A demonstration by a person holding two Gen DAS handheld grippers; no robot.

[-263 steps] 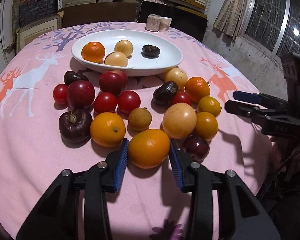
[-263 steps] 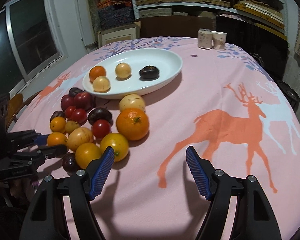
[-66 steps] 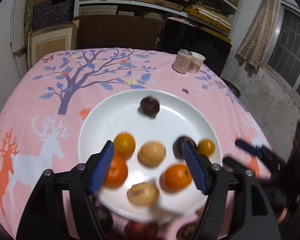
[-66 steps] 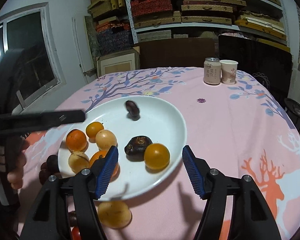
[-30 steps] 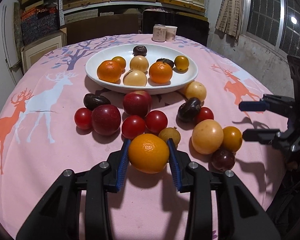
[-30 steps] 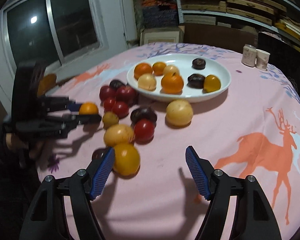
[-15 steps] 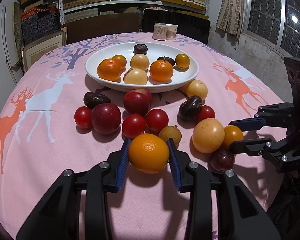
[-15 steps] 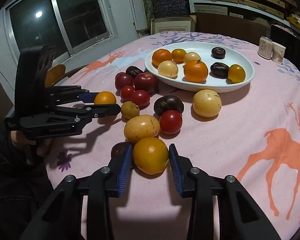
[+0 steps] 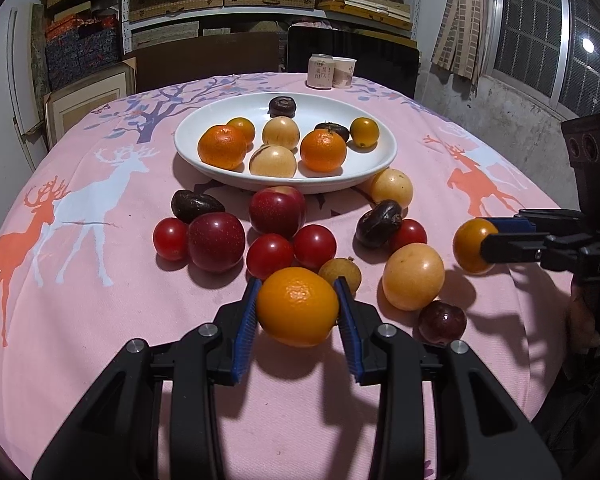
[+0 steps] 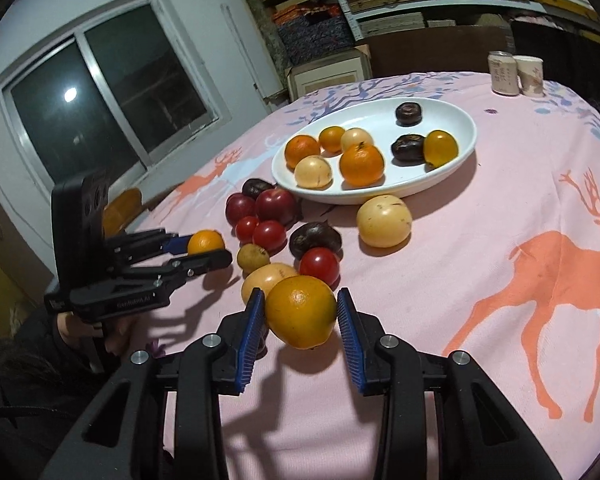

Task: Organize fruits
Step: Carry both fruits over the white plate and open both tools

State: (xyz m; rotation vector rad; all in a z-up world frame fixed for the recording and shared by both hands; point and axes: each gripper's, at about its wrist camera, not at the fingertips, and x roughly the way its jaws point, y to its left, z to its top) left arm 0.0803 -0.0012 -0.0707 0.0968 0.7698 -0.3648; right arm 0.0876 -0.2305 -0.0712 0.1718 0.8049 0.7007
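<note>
Looking along the left gripper point(image 9: 298, 308), its blue-padded jaws are clamped on a round orange citrus fruit point(image 9: 297, 306), pads pressing both its sides, so that fruit sits dead centre between the fingers and looks lifted a bit off the pink deer-print tablecloth point(image 9: 80, 280). Same story from the other camera: the right gripper point(image 10: 301, 316) is squeezed onto a smaller yellow-orange citrus fruit point(image 10: 301, 312), which sits right between its blue pads and hangs clear above its own shadow on the cloth. What the right wrist view gives you that the left doesn't is the dark sliding window point(image 10: 104, 96) on the white wall, plus the left gripper from the side with a hand point(image 10: 88, 330) under it. The left view instead shows the barred window point(image 9: 540, 40) and curtain off to its right, and a small dark red plum point(image 9: 442, 322) lying just right of its own fingers, which I can't make out in the other view. Straight ahead of both grippers, past the loose tomatoes, apples and pale yellow fruit, sits the white oval ceramic plate point(image 9: 204, 160) with oranges, pale round fruits and a few dark wrinkly ones in it. Beyond the plate a beverage can point(image 9: 320, 71) and paper cup point(image 9: 344, 72) stand side by side.
</note>
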